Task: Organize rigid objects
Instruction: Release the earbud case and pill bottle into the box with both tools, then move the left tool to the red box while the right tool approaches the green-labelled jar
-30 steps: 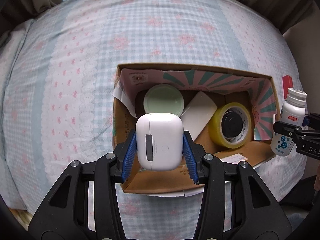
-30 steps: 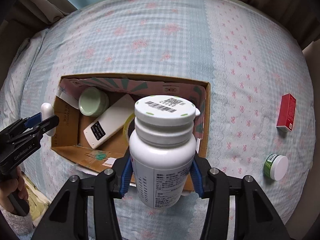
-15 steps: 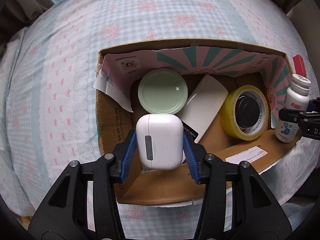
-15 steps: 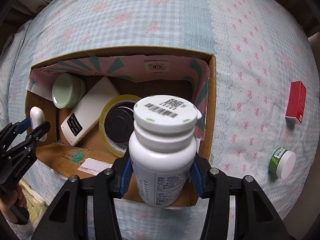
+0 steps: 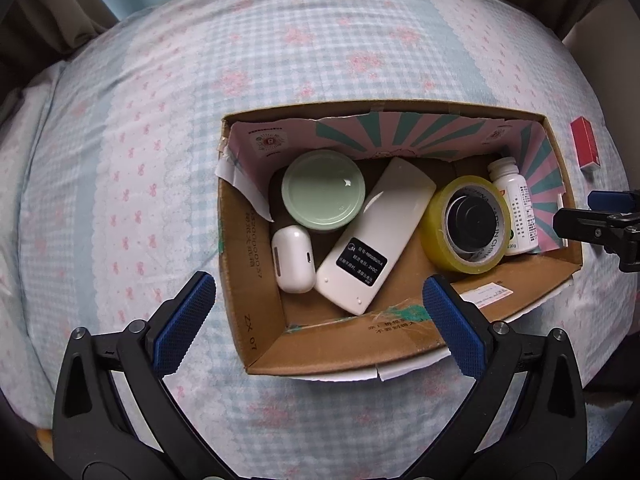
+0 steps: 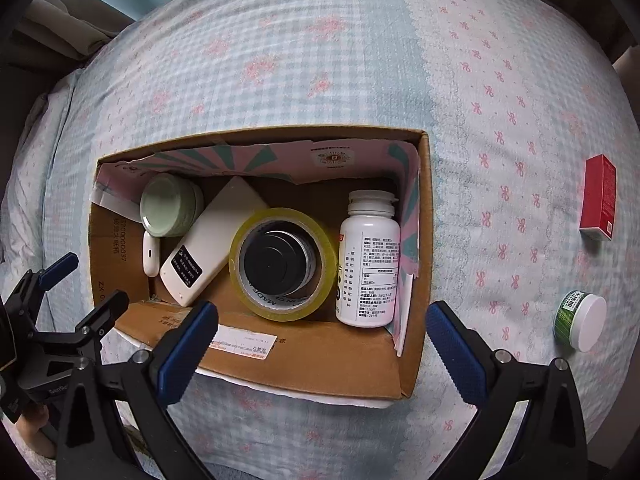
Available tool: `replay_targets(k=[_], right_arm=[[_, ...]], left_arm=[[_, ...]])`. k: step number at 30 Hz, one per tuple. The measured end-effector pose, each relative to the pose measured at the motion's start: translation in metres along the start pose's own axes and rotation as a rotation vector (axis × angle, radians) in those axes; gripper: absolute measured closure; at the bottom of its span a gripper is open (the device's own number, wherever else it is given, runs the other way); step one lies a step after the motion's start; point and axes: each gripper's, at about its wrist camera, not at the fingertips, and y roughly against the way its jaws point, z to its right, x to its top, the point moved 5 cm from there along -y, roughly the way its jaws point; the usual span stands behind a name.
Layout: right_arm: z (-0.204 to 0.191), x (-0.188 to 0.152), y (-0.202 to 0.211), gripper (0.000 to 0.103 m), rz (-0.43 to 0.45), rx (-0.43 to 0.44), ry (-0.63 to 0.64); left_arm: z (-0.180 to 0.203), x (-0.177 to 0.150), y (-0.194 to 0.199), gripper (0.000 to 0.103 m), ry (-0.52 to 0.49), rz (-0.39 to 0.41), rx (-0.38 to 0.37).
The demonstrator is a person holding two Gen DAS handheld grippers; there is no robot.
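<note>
An open cardboard box [image 5: 254, 304] [image 6: 425, 240] sits on the bedspread. A white earbud case [image 5: 292, 260] [image 6: 151, 254] lies in its left end, and a white pill bottle [image 5: 518, 208] [image 6: 368, 260] lies on its side at the right end. Above the box's near left part, my left gripper [image 5: 318, 284] has its jaws opening with nothing between them. My right gripper [image 6: 322, 308] hangs over the box's near right part, jaws likewise opening and empty. Each gripper shows at the edge of the other's view.
The box also holds a pale green jar [image 5: 323, 194], a white remote [image 5: 380, 232] and a yellow tape roll [image 5: 436, 224]. Outside it on the checked bedspread lie a red carton [image 6: 599, 196] and a small green-labelled jar [image 6: 580, 320]. Dark curtains border the bed.
Both grippers went from shut to wide open. The earbud case dropped from the left one and the pill bottle from the right one; both now lie inside the box.
</note>
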Motion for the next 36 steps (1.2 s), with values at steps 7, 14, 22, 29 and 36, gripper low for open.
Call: replay_targets(k=[7, 14, 22, 29, 36], right_arm=[[-0.008, -0.011, 0.024, 0.000, 0.057, -0.011, 0.004], [-0.013, -0.032, 0.050, 0.000, 0.086, -0.002, 0.005], [-0.006, -0.069, 0.086, 0.000, 0.110, -0.115, 0.038], [0.034, -0.127, 0.123, 0.000, 0.150, -0.203, -0.060], [0.096, -0.184, 0.141, 0.000, 0.117, -0.255, -0.197]], left_arm=[[-0.008, -0.006, 0.028, 0.000, 0.053, 0.048, 0.001], [-0.004, -0.021, 0.059, 0.000, 0.073, 0.094, 0.000], [0.010, -0.029, 0.090, 0.000, 0.070, 0.130, -0.029], [0.051, -0.016, 0.093, 0.000, 0.025, 0.122, -0.108], [0.111, 0.010, 0.104, 0.000, -0.023, 0.148, -0.170]])
